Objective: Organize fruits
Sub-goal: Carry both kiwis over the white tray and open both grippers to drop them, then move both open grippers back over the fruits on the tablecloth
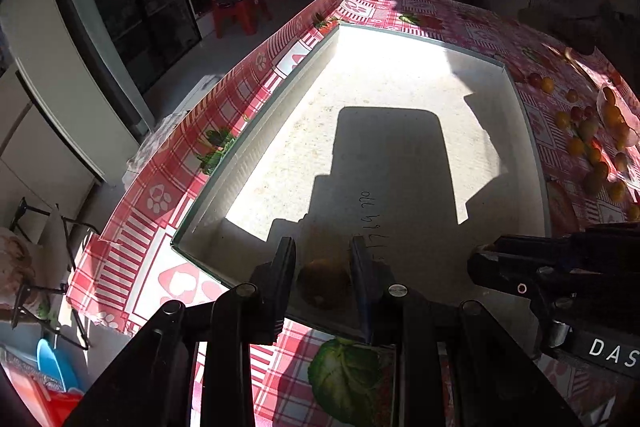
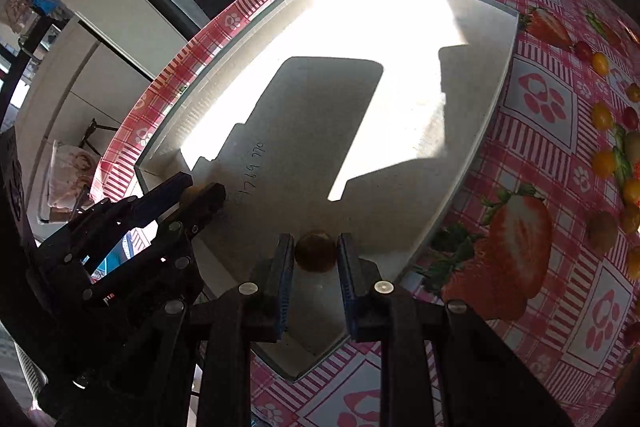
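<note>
- Table (image 2: 532,107), the largest thing in both views, wears a red-and-white checked cloth printed with strawberries, paw prints and leaves; sunlight falls hard across it.
- Tray (image 1: 532,131), a shallow pale rectangular box with low walls, lies on the cloth and takes up most of the table's near-left part; its floor is half in glare, half in the claws' shadows, with handwritten digits near the near wall.
- Left claw (image 1: 323,267) reaches over the tray's near wall, its two fingers closed on a brown kiwi (image 1: 325,283) that sits between them in shadow; whether the fruit touches the tray floor cannot be told. The right-wrist view shows this claw from the side at the tray's near-left corner.
- Right claw (image 2: 316,255) also reaches into the tray by its near edge, fingers pressed against both sides of a second brown kiwi (image 2: 316,251), which pokes out just past the fingertips, low over the tray floor.
- Loose fruits (image 1: 592,143) lie scattered on the cloth beyond the tray's right wall, toward the table's right edge: small orange and yellow ones, a few dark red ones, and another brown fruit (image 2: 602,230) apart from the tray.
</note>
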Motion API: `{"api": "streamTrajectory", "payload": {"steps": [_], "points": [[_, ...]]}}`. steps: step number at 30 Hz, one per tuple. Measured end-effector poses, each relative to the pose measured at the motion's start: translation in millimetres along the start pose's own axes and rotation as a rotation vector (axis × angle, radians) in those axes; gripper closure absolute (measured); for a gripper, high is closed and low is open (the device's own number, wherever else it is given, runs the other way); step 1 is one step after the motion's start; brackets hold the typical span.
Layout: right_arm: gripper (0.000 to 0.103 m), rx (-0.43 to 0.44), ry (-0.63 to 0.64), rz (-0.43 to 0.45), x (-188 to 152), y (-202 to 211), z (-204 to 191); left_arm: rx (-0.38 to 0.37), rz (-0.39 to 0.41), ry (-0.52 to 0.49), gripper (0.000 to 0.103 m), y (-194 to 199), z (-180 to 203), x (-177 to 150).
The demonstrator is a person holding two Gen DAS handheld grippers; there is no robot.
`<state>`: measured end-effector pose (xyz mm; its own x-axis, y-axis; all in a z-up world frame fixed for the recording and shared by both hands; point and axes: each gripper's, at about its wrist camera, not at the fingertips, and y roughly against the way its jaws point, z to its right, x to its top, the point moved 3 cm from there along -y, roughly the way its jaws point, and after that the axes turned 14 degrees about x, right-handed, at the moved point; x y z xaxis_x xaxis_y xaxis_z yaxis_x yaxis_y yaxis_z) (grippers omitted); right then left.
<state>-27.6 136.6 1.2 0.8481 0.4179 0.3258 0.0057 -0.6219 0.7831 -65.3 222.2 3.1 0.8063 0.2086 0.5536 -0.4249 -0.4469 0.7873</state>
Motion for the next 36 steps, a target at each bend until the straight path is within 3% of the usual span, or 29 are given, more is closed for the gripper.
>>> {"api": "streamTrajectory", "payload": {"steps": [2,4,6,7,9,11,18,22,30,36], "points": [[0.076,0.000,0.015,0.007,0,4,-1,-0.013,0.003,0.008,0.073,3,0,1],[0.059,0.014,0.027,0.026,-1,13,-1,-0.003,0.009,0.026,0.065,6,-3,3],[0.047,-0.032,0.040,0.059,0,25,0,0.018,0.018,0.063,0.028,8,-12,5],[0.044,-0.034,0.041,0.075,1,29,1,0.014,0.030,0.077,0.024,10,-15,5],[0.031,0.010,0.019,0.113,2,41,3,0.000,0.049,0.081,0.024,17,-17,5],[0.021,-0.013,0.010,0.155,0,55,4,0.003,0.058,0.063,0.024,22,-13,6],[0.021,-0.063,-0.041,0.226,-13,88,27,-0.017,0.122,-0.020,0.024,52,22,11],[0.021,-0.103,-0.088,0.258,-29,110,54,-0.073,0.140,-0.059,0.024,70,51,14],[0.021,-0.246,-0.209,0.315,-81,163,129,-0.165,0.141,-0.173,0.024,93,129,11],[0.021,-0.366,-0.318,0.367,-116,206,188,-0.180,0.128,-0.227,0.024,89,180,8]]}}
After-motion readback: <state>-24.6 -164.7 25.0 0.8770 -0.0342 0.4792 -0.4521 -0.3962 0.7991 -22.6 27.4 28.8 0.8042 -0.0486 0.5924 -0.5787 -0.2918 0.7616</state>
